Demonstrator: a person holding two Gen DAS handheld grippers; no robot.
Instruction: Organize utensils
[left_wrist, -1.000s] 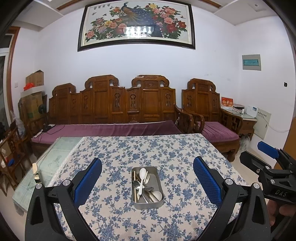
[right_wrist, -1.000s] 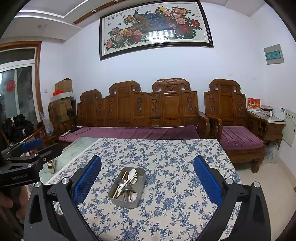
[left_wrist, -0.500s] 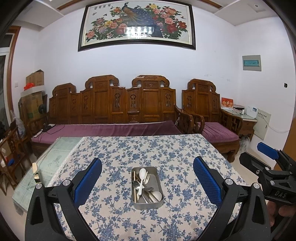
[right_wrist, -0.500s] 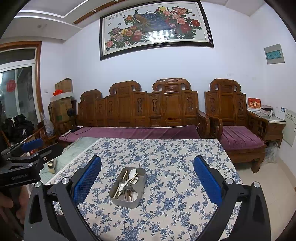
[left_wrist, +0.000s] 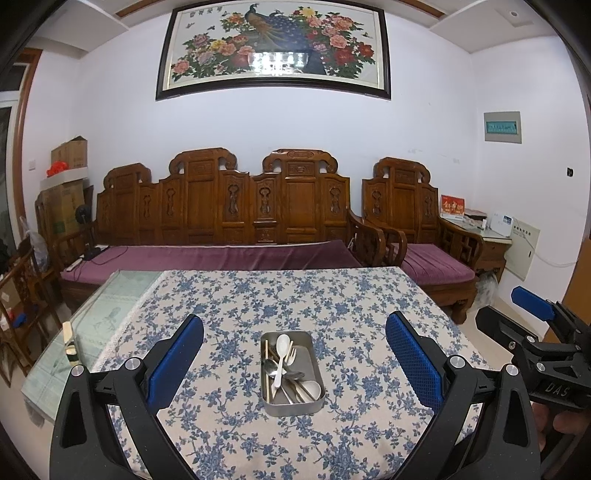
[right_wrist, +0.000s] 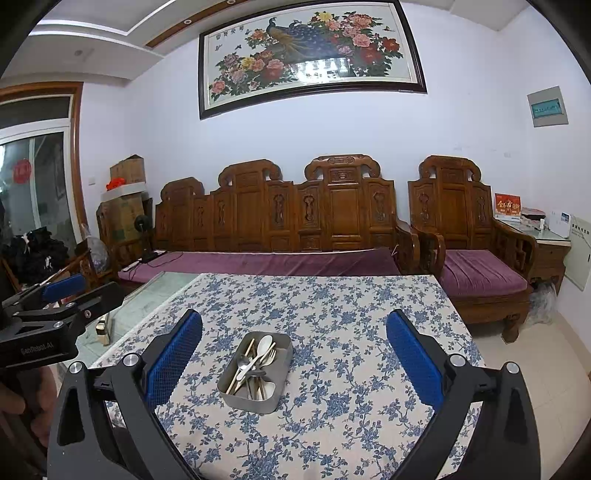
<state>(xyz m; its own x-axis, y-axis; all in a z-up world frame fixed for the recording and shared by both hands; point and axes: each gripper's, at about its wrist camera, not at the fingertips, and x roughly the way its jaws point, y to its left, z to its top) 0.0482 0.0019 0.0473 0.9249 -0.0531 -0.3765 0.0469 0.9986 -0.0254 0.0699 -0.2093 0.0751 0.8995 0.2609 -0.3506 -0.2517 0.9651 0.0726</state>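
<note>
Both the left gripper (left_wrist: 294, 360) and right gripper (right_wrist: 294, 358) hang spread and empty above the metal tin (left_wrist: 292, 373), which sits nearer the table's (left_wrist: 369, 295) front edge. Its spoons, fork and what look like chopsticks lie tangled, so pinching one could drag others out.

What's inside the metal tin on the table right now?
The metal tin holds a white spoon, a pale fork, chopsticks and metal spoons, piled crosswise. Anything beneath the pile, and the exact count, is hidden.
</note>
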